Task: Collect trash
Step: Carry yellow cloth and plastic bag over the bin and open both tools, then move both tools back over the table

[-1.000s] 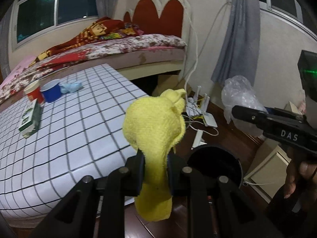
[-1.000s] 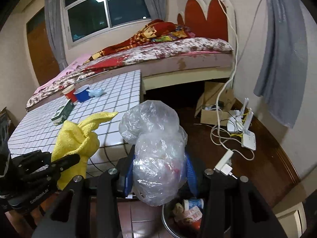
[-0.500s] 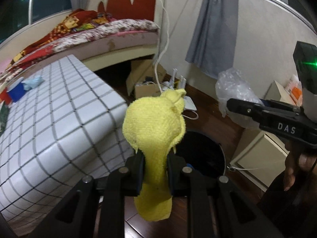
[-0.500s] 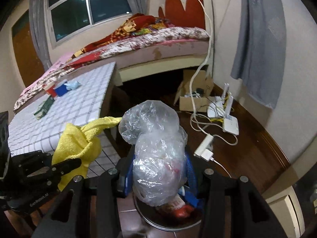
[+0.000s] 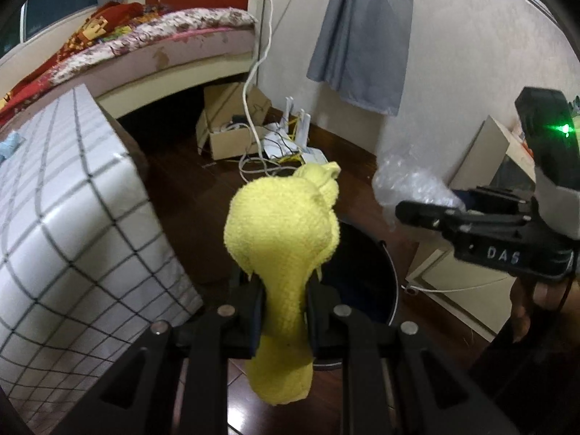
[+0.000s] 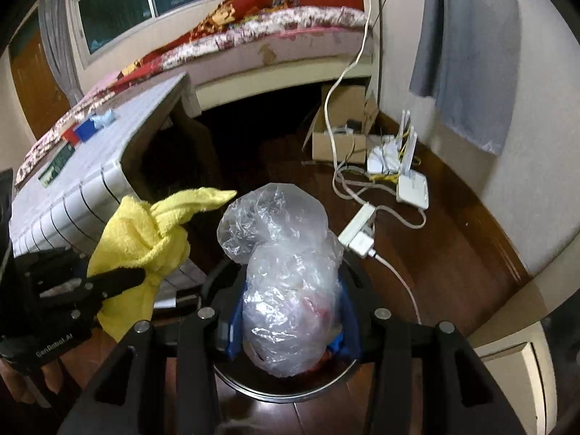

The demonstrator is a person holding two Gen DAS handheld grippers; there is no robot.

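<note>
My left gripper (image 5: 284,304) is shut on a yellow cloth (image 5: 282,232), which bulges above the jaws and hangs below them. It also shows at the left of the right wrist view (image 6: 145,239). My right gripper (image 6: 290,319) is shut on a crumpled clear plastic bag (image 6: 286,272) and holds it right above a round black trash bin (image 6: 290,388). In the left wrist view the bin (image 5: 366,282) lies on the floor behind the cloth, and the bag (image 5: 409,188) shows at the right gripper's tip.
A white grid-patterned table (image 5: 65,224) stands at the left, with cups and a green box (image 6: 54,166) on it. A cardboard box (image 5: 232,134), routers and cables (image 6: 398,177) lie on the dark wood floor. A bed stands behind, a pale cabinet (image 5: 467,282) at right.
Both grippers have swung right and down, away from the table and over the bin. The bag now hangs directly above the bin. Both grips are unchanged.
</note>
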